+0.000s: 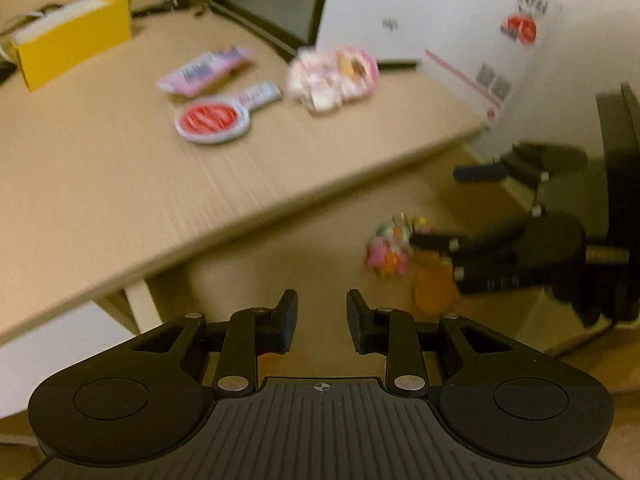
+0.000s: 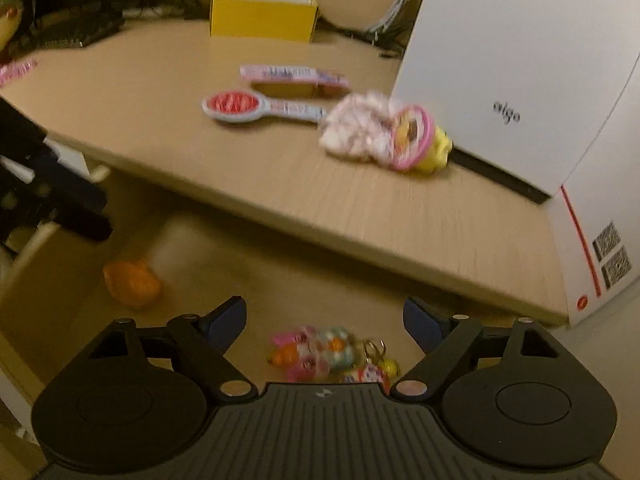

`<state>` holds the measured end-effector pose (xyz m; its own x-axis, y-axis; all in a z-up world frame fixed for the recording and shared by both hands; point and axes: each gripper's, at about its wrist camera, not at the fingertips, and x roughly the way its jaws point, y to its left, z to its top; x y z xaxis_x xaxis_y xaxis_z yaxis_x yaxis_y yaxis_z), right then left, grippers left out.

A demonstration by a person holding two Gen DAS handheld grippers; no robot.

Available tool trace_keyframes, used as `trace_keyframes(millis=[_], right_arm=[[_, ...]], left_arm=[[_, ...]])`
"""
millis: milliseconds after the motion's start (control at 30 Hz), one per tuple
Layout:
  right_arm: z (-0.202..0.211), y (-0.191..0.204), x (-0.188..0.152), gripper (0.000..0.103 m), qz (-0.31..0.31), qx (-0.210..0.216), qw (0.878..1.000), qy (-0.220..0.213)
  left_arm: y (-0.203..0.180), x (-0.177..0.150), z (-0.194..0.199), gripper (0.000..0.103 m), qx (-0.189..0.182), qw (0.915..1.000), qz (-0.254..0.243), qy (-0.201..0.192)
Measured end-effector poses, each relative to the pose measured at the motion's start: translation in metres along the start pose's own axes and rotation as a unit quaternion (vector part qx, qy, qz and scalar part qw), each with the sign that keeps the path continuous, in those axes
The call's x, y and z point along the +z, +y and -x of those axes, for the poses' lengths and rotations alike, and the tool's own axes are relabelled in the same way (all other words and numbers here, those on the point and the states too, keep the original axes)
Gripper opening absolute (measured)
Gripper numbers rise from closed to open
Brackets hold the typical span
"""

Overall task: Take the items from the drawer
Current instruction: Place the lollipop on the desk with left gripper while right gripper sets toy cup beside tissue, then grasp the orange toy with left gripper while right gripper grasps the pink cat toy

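While both views are smeared by motion blur, the drawer (image 2: 280, 280) reads as an open tan compartment below the desk edge. Inside it, at six o'clock in the right wrist view, lies a small cluster of keychain charms (image 2: 332, 354): pink, orange, white and yellow pieces with a metal ring, too blurred to make out further. An orange toy (image 2: 132, 284) sits at nine o'clock from the cluster, well apart from it on the drawer floor.

The right gripper (image 2: 324, 320) hangs just above the charms with its fingers spread wide, gripping nothing. The left gripper (image 1: 322, 322) has its fingers parted by a narrow gap, empty, over bare drawer floor.

On the desk (image 2: 160, 100) above rest a red-and-grey paddle brush (image 2: 256, 109), a pink flat packet (image 2: 294, 74), a fluffy white-and-pink toy (image 2: 380, 132), a yellow box (image 2: 262, 20) at twelve o'clock and a white carton (image 2: 520, 60) at two o'clock.
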<state>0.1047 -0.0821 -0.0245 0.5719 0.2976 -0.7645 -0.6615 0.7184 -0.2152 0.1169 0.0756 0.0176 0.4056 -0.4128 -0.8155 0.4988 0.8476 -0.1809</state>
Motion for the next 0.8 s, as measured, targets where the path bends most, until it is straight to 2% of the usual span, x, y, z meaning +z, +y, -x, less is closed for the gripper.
trace_keyframes(millis=[267, 533, 800], right_arm=[[-0.020, -0.023, -0.001, 0.082, -0.022, 0.007, 0.999, 0.028], [-0.021, -0.041, 0.002, 0.082, -0.034, 0.007, 0.999, 0.015], [-0.027, -0.048, -0.003, 0.082, -0.047, 0.018, 0.998, 0.029]], left_arm=[[0.000, -0.005, -0.017, 0.030, 0.015, 0.9996, 0.010, 0.023], [0.003, -0.015, -0.024, 0.030, 0.041, 0.9976, 0.025, 0.050], [-0.001, -0.011, -0.046, 0.030, 0.064, 0.9951, 0.022, 0.072]])
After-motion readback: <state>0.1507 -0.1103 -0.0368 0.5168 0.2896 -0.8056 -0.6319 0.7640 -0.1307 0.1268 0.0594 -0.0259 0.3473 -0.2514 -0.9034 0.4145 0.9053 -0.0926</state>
